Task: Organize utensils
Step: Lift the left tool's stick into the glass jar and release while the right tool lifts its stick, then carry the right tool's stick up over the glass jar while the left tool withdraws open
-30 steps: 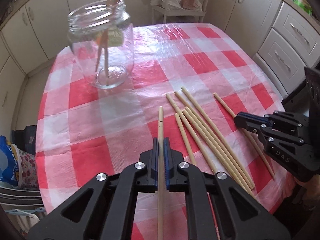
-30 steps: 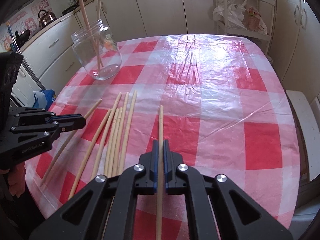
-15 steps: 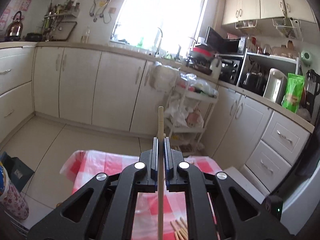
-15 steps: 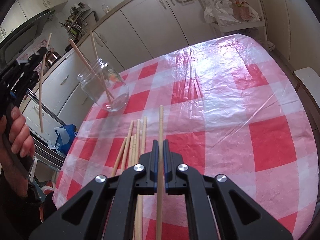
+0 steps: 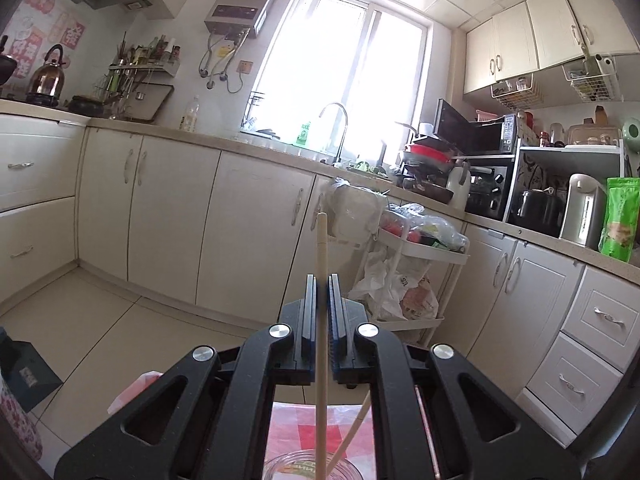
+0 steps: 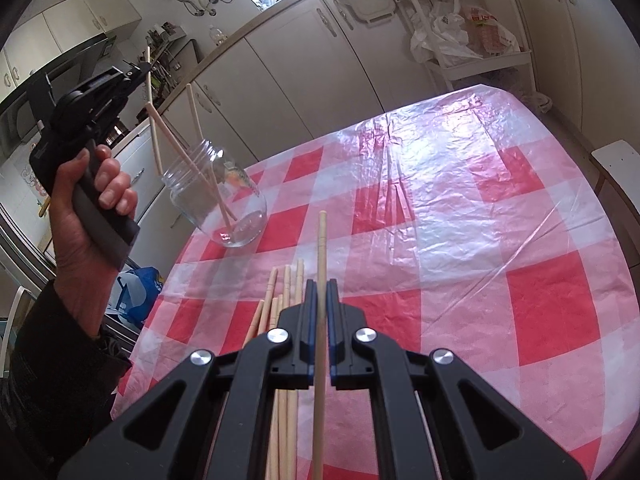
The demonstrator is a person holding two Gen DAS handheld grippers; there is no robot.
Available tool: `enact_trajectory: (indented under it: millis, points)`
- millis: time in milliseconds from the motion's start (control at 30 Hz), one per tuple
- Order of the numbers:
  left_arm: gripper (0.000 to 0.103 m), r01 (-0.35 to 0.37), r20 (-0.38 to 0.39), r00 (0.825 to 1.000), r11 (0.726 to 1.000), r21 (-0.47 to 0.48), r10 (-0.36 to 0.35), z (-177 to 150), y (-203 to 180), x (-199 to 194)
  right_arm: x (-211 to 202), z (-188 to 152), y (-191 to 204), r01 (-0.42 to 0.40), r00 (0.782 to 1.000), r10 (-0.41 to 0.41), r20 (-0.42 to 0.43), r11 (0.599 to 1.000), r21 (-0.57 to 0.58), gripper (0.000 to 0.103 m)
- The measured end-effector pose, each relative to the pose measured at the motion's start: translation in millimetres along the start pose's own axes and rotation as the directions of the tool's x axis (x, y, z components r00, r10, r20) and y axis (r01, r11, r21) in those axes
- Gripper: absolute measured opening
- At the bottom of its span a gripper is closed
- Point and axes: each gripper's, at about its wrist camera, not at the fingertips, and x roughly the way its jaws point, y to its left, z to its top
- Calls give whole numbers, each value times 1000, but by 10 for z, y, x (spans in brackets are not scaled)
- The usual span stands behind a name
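Observation:
My left gripper is shut on a wooden chopstick, held upright just above the glass jar, whose rim shows at the bottom edge. In the right wrist view the left gripper holds that chopstick over the jar, which holds two chopsticks. My right gripper is shut on another chopstick, lifted above the checkered table. Several loose chopsticks lie on the cloth under it.
Cream kitchen cabinets and a white trolley with bags stand beyond the table. A blue bag sits on the floor at the table's left side. The table edge curves close at the right.
My left gripper has raised and tilted its chopstick upright and brought it over the jar. My right gripper has lifted its chopstick a little higher off the table.

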Motion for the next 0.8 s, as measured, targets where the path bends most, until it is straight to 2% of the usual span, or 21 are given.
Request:
enact_trajectory:
  millis: [167,467,700,800]
  points:
    - [5,-26,-6,1000,1000,17,26,-189,41,29,30,8,28,-2,1000,2,0,1000,-5,6]
    - [5,-30,-84,996,993,117,40,-579,-19,-170,8,19,30,-7,1000,7,22,1000,0,6]
    - [5,-45,-169,983,987,155,72,-754,10,-319,-35,7,64,-20,999,21,38,1000,-13,6]
    - [5,-42,-218,973,984,176,80,-805,-3,-347,-61,3,104,-29,998,30,52,999,-24,6]
